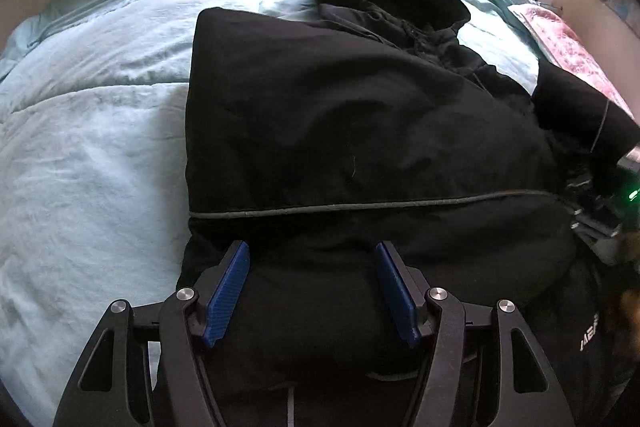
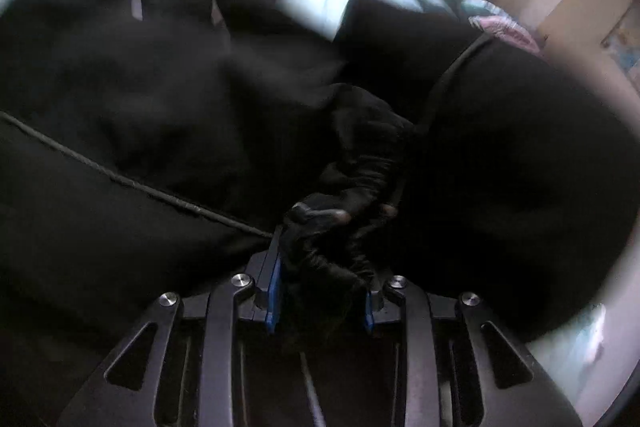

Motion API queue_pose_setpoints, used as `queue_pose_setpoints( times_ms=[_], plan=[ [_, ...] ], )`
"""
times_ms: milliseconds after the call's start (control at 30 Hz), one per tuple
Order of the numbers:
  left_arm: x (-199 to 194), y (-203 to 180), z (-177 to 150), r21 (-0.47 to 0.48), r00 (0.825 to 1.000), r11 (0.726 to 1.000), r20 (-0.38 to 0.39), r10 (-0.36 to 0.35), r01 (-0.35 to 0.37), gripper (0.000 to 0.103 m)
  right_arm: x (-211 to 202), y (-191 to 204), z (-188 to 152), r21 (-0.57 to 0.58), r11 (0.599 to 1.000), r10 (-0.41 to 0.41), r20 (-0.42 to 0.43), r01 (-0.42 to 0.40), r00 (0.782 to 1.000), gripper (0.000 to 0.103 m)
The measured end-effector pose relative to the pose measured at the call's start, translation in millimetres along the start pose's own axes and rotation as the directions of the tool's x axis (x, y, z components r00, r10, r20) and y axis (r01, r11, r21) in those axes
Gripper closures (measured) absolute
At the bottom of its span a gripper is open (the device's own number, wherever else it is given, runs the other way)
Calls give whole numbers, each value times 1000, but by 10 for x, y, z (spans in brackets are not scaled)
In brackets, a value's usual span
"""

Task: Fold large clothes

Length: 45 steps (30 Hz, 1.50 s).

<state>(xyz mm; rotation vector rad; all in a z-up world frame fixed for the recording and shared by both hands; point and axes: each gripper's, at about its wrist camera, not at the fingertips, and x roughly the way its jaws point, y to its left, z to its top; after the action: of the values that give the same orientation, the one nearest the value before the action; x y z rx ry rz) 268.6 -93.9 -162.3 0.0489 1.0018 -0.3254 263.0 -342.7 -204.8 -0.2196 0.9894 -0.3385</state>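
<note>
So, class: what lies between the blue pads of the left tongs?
A bulging fold of the black jacket fills the gap of the left tongs; the left wrist view shows it.

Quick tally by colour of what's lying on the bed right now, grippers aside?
Black: 1, the black jacket, partly folded
Light blue: 1, the quilt under it
Pink: 1, a pink patterned fabric at the far edge; can't tell what
Total: 3
</note>
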Motion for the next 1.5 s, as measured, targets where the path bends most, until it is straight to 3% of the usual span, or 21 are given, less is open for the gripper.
queue_pose_setpoints(
  times_ms=[167, 300, 433, 533, 700, 933, 1033, 1100, 1167, 1333, 1500],
  plan=[
    [-123, -47, 60, 27, 1000, 999, -1, 22, -22, 36, -67, -48, 3, 32, 999, 14, 18, -15, 1000, 68],
    [-462, -212, 176, 2, 995, 996, 42, -86, 86, 36, -322, -212, -80, 53, 992, 113, 37, -115, 993, 61],
    [-671, -655, 322, 26, 983, 985, 64, -170, 169, 36, -744, -320, -203, 27, 981, 187, 119, -191, 975, 45],
    [-684, -1068, 374, 71, 975, 975, 57, -215, 211, 36, -1052, -450, -304, 4, 970, 237, 173, -242, 956, 45],
    [-498, -1700, 396, 94, 963, 960, 37, -266, 262, 36, -1274, -921, -454, 45, 963, 251, 193, -264, 949, 44],
    [-208, -2363, 464, 69, 942, 942, 53, -331, 328, 36, -982, -2018, -697, 266, 922, 242, 167, -280, 956, 44],
    [43, -2606, 501, 70, 951, 952, 58, -304, 300, 36, -764, -2474, -772, 365, 885, 250, 154, -290, 956, 44],
    [303, -2706, 483, 60, 958, 956, 5, -288, 287, 36, -645, -2728, -796, 415, 862, 251, 151, -292, 956, 43],
    [623, -2754, 398, 15, 932, 935, -84, -353, 355, 34, -526, -2939, -791, 457, 835, 260, 161, -305, 952, 43],
    [653, -2738, 177, 62, 921, 921, 43, -387, 384, 28, -113, -3340, -653, 549, 754, 289, 216, -360, 933, 37],
    [648, -2826, 79, 119, 929, 928, 80, -362, 352, 25, 546, -3494, -444, 643, 655, 337, 223, -398, 915, 35]
  ],
)
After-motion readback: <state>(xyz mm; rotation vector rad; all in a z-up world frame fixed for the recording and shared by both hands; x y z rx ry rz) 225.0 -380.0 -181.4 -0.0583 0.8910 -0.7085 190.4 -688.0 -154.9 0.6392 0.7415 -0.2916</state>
